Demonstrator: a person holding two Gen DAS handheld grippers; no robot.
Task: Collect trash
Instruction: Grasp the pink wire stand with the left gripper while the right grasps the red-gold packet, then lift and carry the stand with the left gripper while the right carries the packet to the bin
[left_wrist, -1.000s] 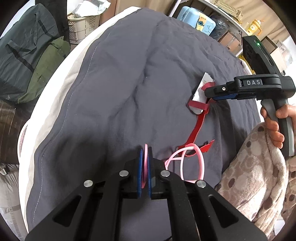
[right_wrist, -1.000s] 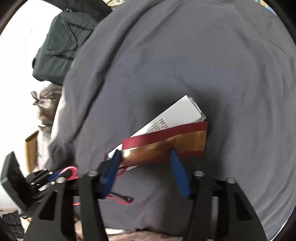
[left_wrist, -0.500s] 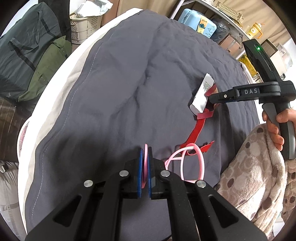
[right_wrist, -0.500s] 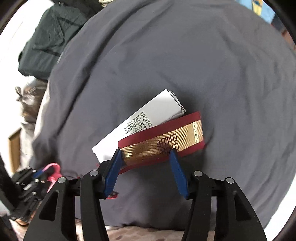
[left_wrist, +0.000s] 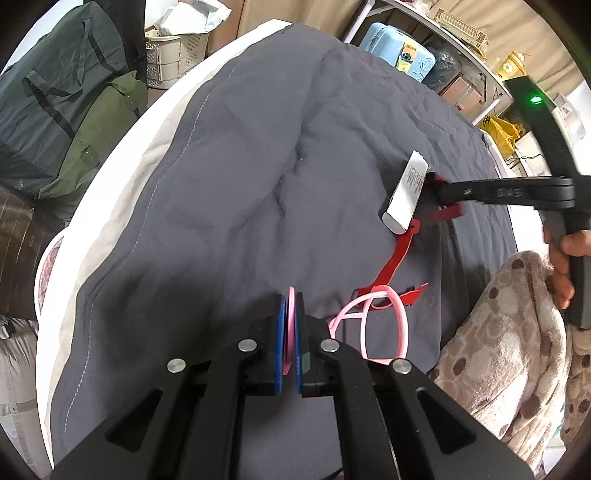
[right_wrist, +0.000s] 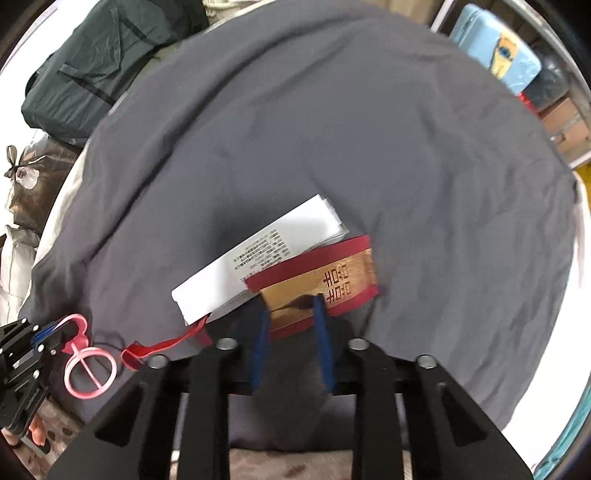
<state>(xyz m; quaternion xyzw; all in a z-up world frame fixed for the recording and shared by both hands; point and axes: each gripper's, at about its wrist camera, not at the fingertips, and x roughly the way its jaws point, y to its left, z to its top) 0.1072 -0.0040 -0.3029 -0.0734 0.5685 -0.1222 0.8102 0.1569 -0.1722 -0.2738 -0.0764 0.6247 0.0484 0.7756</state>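
Right tool (right_wrist: 291, 314) is pointing steeply down at the bed, its two blue pads closing on the near end of a red and gold ribbon (right_wrist: 325, 280), which is lying between them and appears to be touching both. From the left wrist view the same right tool (left_wrist: 443, 194) is reaching in from the bed's right edge, with a hand (left_wrist: 561, 258) gripping its handle. A white paper box (right_wrist: 258, 258) is lying just beyond the ribbon, touching it, its long axis running slantwise from the near left toward the far right of the grey bedcover (right_wrist: 332, 129). The ribbon's wide band is running roughly alongside that box, while a thin red tail (right_wrist: 162, 347) is trailing off leftward toward the other tool. Left tool (left_wrist: 291, 325) is clamping its pads together on a strip of a pink plastic ring (left_wrist: 369, 325), whose loops are lying on the cover near the bed's near right corner. The right tool is plainly the nearer one to the box and ribbon; the left one is well apart from them. No bin or bag for the trash is showing on the bed. Beyond the far left edge, a pale lattice basket (left_wrist: 166, 55) is holding crumpled white paper, and dark bags are stacked beside it.
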